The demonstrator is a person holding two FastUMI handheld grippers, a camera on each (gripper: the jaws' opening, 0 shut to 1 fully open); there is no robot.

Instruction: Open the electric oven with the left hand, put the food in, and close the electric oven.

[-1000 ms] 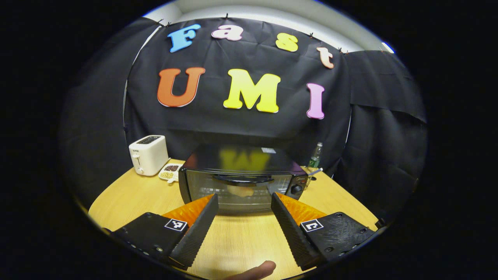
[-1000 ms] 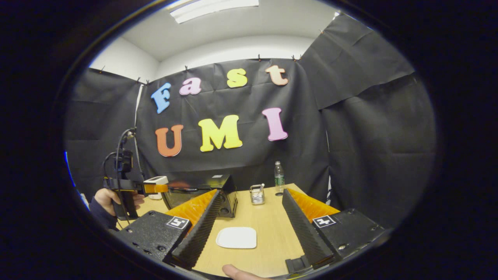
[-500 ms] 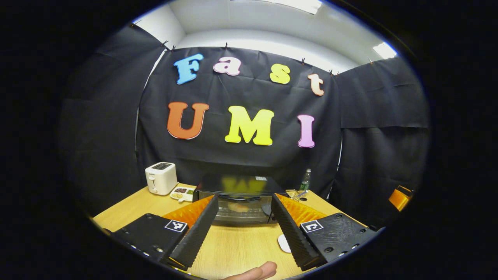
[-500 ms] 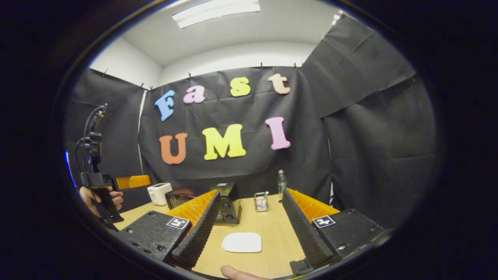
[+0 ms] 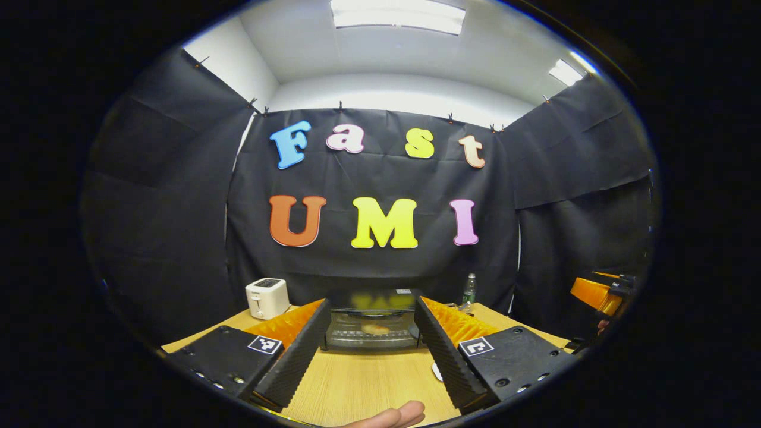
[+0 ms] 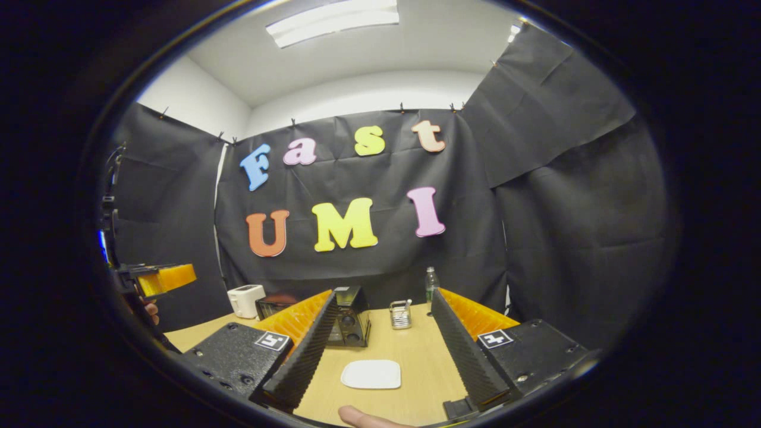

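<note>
Looking ahead, you see the oven (image 5: pixel 371 321) shut with food (image 5: pixel 376 328) inside; both grippers' jaws stand apart, empty. Its stiff door likely needs holding by the top handle.

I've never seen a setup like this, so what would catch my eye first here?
Probably the left gripper, its two fingers spread open low in its own view, framing the black electric oven at the back of the wooden table. Food shows through its closed glass door. In the right gripper view, a white plate lies bare between the right gripper's open fingers.
</note>
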